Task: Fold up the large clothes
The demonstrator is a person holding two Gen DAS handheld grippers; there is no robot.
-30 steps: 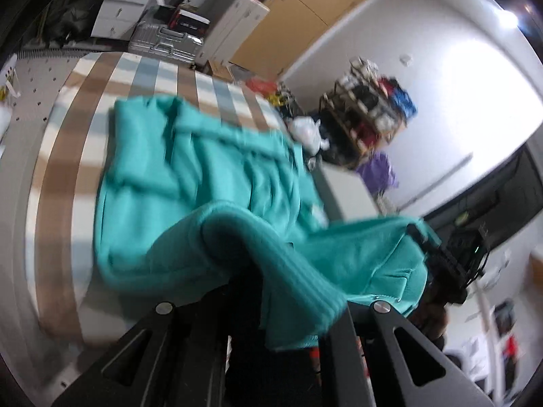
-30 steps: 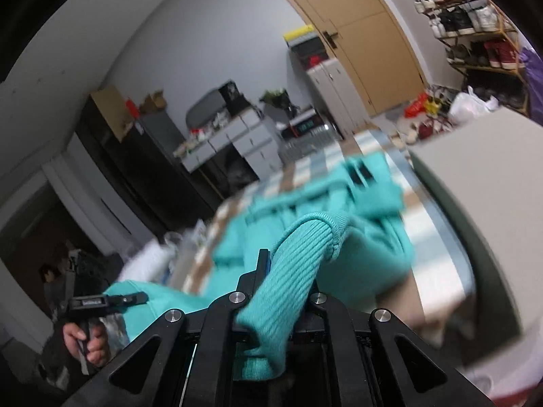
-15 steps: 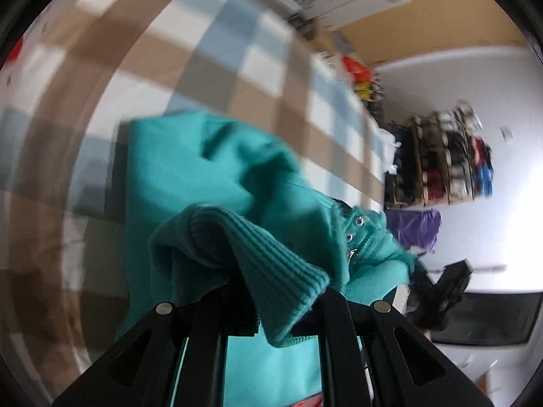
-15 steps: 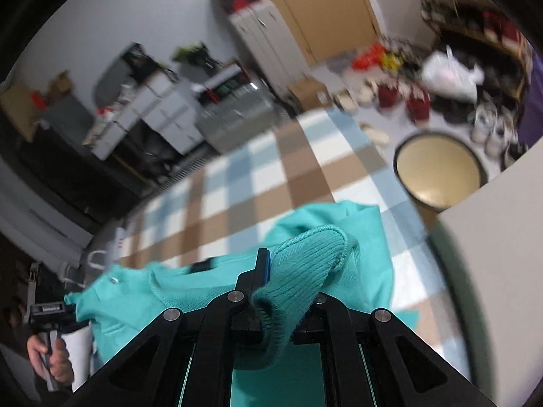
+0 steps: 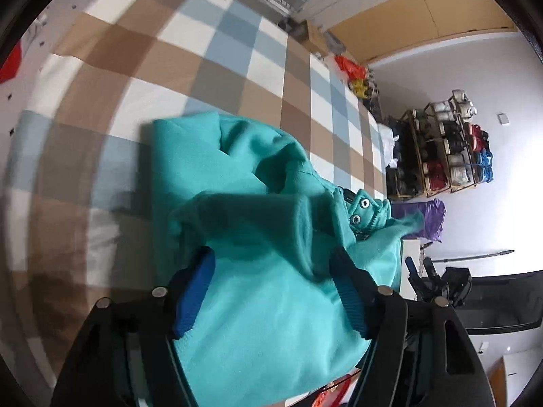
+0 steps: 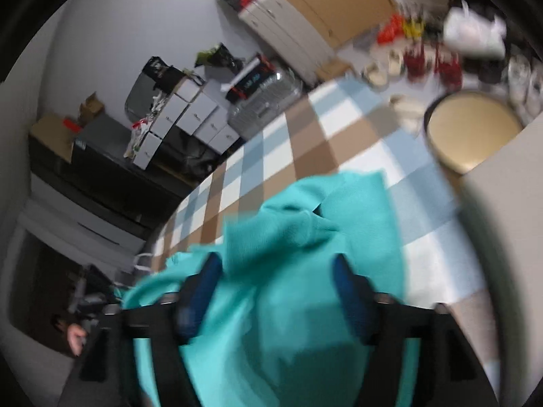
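A teal zip-up garment [image 5: 244, 210] lies bunched on the brown, white and blue checked cloth [image 5: 190, 54] of the table. My left gripper [image 5: 271, 264] hangs over its near part with its jaws opening; the blue pads [image 5: 193, 291] stand apart from the fabric that lies between them. In the right wrist view the same garment [image 6: 305, 237] fills the lower middle. My right gripper [image 6: 275, 271] is likewise opening above it, with its pads [image 6: 349, 291] wide and loose cloth between them. The collar with two snaps [image 5: 363, 210] shows at the garment's right end.
A shoe rack [image 5: 441, 149] and a purple cloth [image 5: 420, 213] stand beyond the table's right end. White drawer units [image 6: 190, 118] and a silver case [image 6: 268, 98] line the far side. A round stool [image 6: 475, 129] is by the table corner. A person's hand [image 6: 74, 335] shows lower left.
Both grippers have let go of the ribbed cuffs that they held and now stand wide. Both have come down over the table, and the garment has dropped onto the checked cloth.
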